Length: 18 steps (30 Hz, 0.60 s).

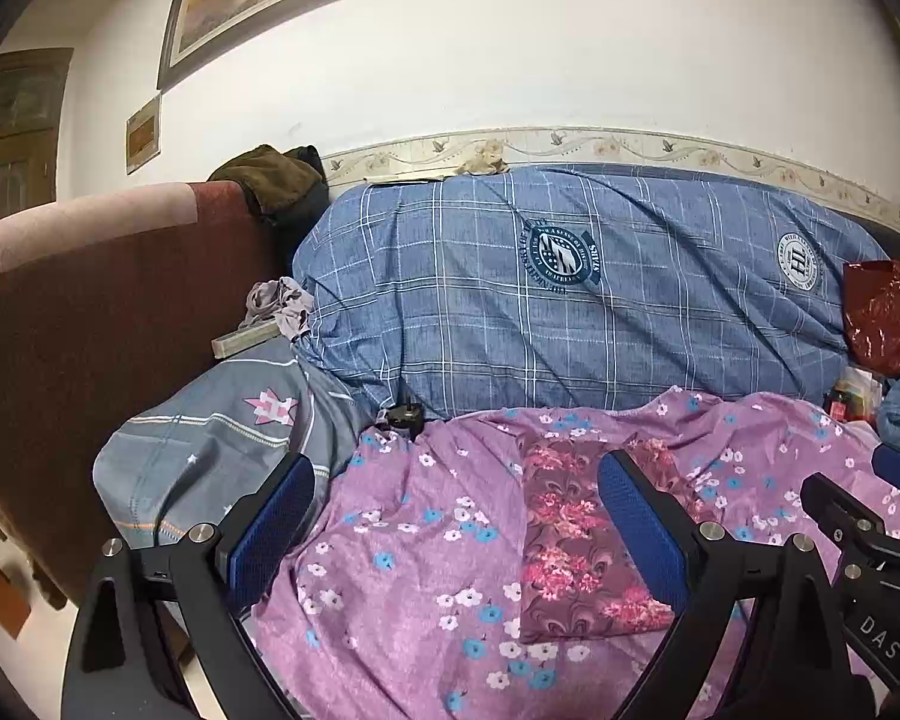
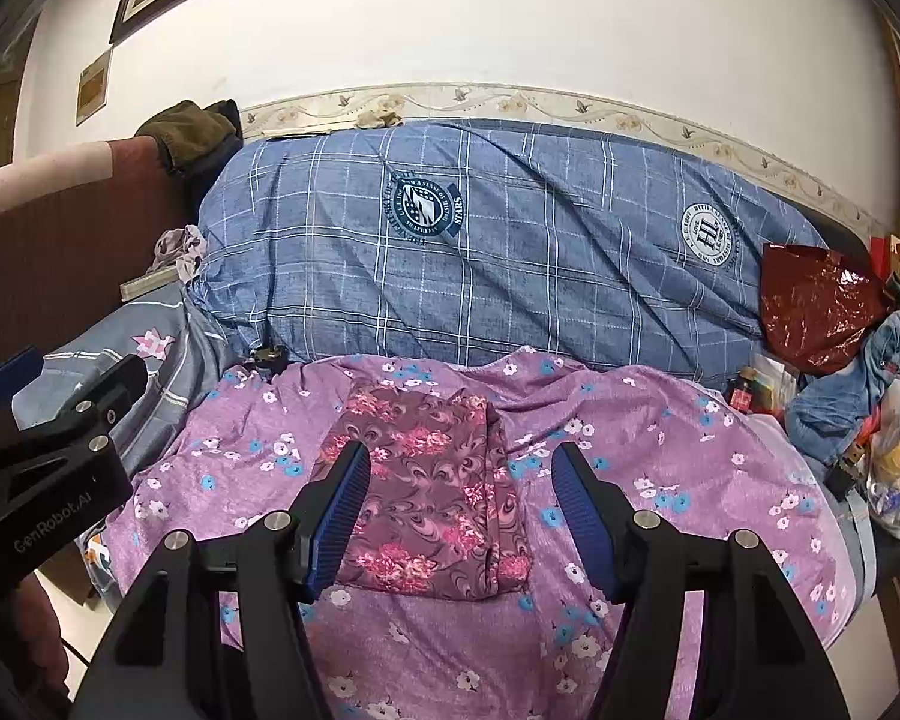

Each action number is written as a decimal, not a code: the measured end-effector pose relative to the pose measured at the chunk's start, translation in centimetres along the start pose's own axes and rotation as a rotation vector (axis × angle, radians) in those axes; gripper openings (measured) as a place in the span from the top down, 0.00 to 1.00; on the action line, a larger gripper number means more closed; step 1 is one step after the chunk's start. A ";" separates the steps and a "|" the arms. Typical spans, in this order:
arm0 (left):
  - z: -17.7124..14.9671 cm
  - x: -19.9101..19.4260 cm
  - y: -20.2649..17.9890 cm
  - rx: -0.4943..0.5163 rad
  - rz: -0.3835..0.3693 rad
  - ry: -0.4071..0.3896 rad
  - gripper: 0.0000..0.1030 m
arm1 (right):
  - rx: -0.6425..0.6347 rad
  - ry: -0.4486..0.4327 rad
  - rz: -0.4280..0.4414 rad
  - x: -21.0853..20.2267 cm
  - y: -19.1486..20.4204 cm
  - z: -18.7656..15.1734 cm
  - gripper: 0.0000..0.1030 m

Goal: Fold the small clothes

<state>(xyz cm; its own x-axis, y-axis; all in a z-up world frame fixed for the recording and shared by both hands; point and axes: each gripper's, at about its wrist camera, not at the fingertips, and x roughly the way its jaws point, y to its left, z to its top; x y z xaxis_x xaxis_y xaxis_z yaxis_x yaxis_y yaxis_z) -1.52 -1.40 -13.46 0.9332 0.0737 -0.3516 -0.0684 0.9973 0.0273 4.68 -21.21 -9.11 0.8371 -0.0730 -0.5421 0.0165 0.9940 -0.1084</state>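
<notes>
A folded maroon floral garment [image 2: 432, 486] is lying flat on a purple flowered sheet [image 2: 660, 444] that is covering the bed, its long edges running away from the cameras and its near edge sitting squarely between the two tools. The right gripper [image 2: 462, 510] is hovering over the garment with its blue pads spread wide, pinching nothing; the left pad is overlapping the cloth's left edge in view, while the right pad is standing clear over bare sheet. The left gripper [image 1: 456, 531] is likewise hanging with its fingers spread apart and empty, the garment [image 1: 576, 546] showing just inside its right finger. Open sheet is stretching to both sides of the garment and in front of it. Behind it, a bulky blue plaid quilt [image 2: 510, 252] is closing off the far edge of the working space along the wall. To the left, a grey star-print pillow [image 1: 210, 438] and a dark red headboard [image 1: 90, 330] are hemming in that side. To the right, a red plastic bag [image 2: 816, 306], denim cloth [image 2: 852, 384] and other clutter, too jumbled to identify, are crowding the bed's right edge.
</notes>
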 end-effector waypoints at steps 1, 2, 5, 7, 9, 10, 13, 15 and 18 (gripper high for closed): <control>0.0 0.0 0.0 -0.001 0.001 -0.002 0.06 | -0.002 -0.001 -0.001 0.0 0.1 0.0 0.37; 0.0 -0.1 0.0 -0.002 0.002 -0.004 0.06 | -0.004 -0.002 -0.001 -0.1 0.2 0.0 0.37; -0.2 -0.2 0.0 -0.001 -0.001 -0.007 0.06 | -0.008 -0.003 -0.003 -0.1 0.4 0.0 0.37; -0.2 -0.3 -0.1 0.002 -0.002 -0.008 0.06 | -0.008 -0.005 -0.005 -0.2 0.5 0.0 0.37; -0.3 -0.3 -0.1 0.004 -0.002 -0.010 0.06 | -0.012 -0.006 -0.011 -0.3 0.6 0.0 0.37; -0.3 -0.3 -0.1 0.005 -0.006 -0.009 0.06 | -0.013 -0.006 -0.013 -0.3 0.6 0.0 0.37; -0.4 -0.3 -0.1 0.007 -0.009 -0.007 0.06 | -0.012 -0.005 -0.014 -0.3 0.7 0.0 0.37; -0.4 -0.2 0.0 0.005 -0.008 -0.007 0.06 | -0.013 -0.004 -0.014 -0.2 0.8 0.0 0.37; -0.4 -0.2 0.0 0.002 -0.011 -0.006 0.06 | -0.014 -0.005 -0.017 -0.2 0.8 -0.1 0.37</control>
<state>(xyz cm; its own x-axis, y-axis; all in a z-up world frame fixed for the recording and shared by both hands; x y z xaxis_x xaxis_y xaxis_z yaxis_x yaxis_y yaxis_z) -1.87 -1.40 -13.77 0.9361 0.0628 -0.3460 -0.0574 0.9980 0.0257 4.42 -20.40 -9.20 0.8394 -0.0896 -0.5361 0.0234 0.9914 -0.1291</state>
